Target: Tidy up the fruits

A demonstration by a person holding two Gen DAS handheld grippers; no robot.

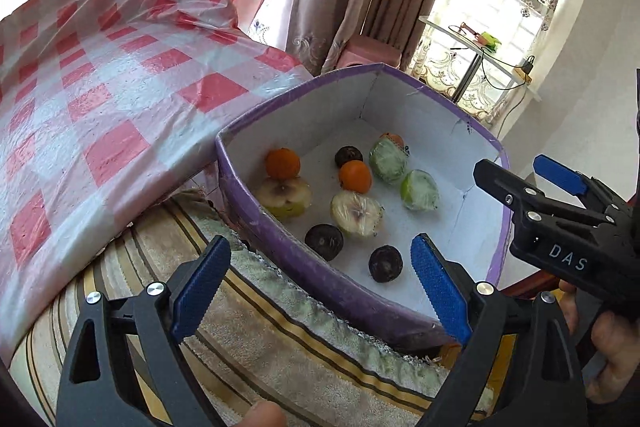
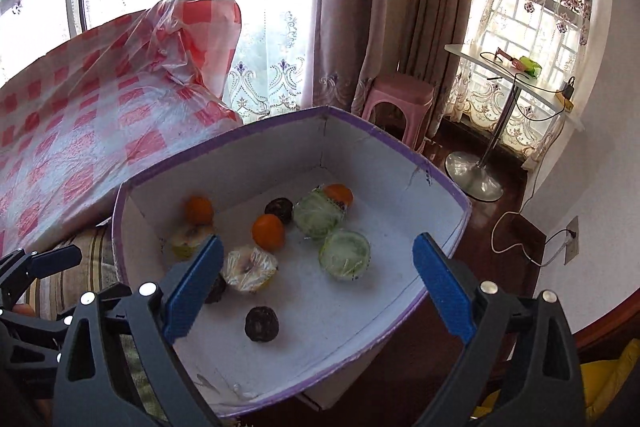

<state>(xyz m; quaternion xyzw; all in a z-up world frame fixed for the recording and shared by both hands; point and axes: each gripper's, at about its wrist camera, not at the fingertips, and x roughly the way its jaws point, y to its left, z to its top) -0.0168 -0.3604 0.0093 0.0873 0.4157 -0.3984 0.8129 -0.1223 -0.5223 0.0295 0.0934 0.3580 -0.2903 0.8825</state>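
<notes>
A purple-rimmed white box [image 1: 280, 247] [image 2: 440, 183] holds the fruits: oranges [image 1: 354, 176] [image 2: 268, 231], dark round fruits [image 1: 385, 263] [image 2: 261, 323], plastic-wrapped yellow apple halves [image 1: 357, 213] [image 2: 250, 267] and wrapped green halves [image 1: 419, 189] [image 2: 344, 254]. My left gripper [image 1: 320, 291] is open and empty, over the box's near-left wall. My right gripper [image 2: 316, 291] is open and empty above the box's front; it also shows in the left wrist view [image 1: 536, 183] at the right.
A red-and-white checked plastic cloth [image 1: 100, 99] [image 2: 80, 131] covers the table left of the box. A striped towel [image 1: 280, 339] lies under the box. A pink stool [image 2: 400, 99], a small round table [image 2: 512, 71] and curtains stand behind.
</notes>
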